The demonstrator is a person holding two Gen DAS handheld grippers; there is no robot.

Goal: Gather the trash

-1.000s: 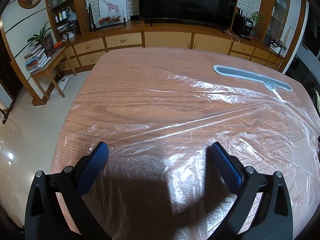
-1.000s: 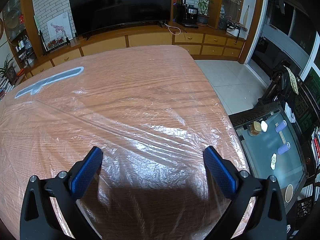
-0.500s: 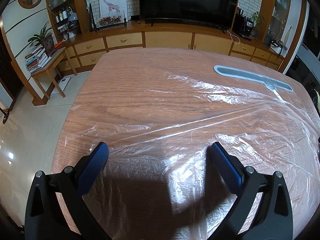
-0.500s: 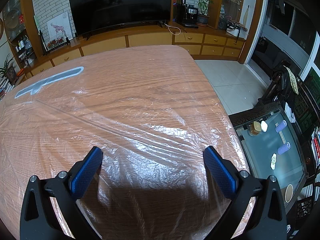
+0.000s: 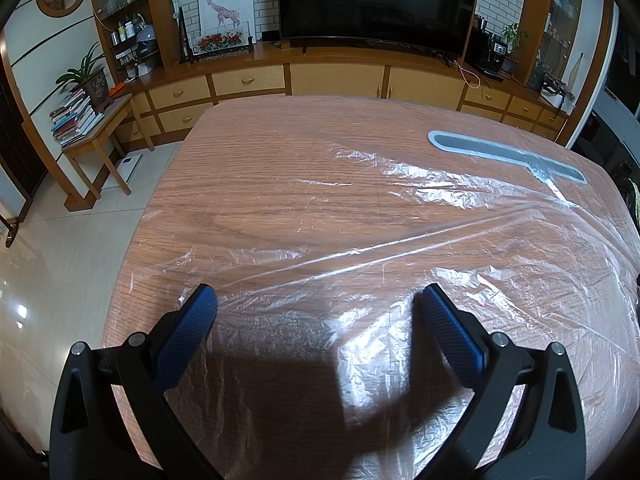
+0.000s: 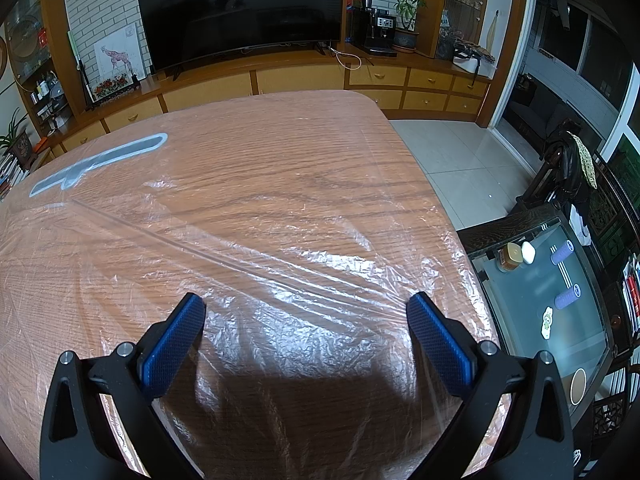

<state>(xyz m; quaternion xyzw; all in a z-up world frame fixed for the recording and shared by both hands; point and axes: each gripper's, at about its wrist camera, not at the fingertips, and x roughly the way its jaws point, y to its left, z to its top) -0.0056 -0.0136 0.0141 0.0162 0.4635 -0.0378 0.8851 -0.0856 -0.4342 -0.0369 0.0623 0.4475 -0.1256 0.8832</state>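
Note:
A large clear plastic sheet [image 5: 400, 248] lies crumpled flat over the wooden table [image 5: 260, 152]; it also shows in the right wrist view [image 6: 304, 280]. A grey strip-shaped mark [image 5: 500, 154] lies at the sheet's far edge, and shows in the right wrist view [image 6: 100, 162]. My left gripper [image 5: 316, 296] is open and empty just above the sheet near the table's near left part. My right gripper [image 6: 306, 304] is open and empty above the sheet near the table's right side.
The table's left edge [image 5: 132, 240] drops to a tiled floor. Its right edge [image 6: 452, 232] drops beside a glass side table [image 6: 560, 304] with small items. A wooden TV cabinet [image 5: 336, 76] stands beyond the far edge.

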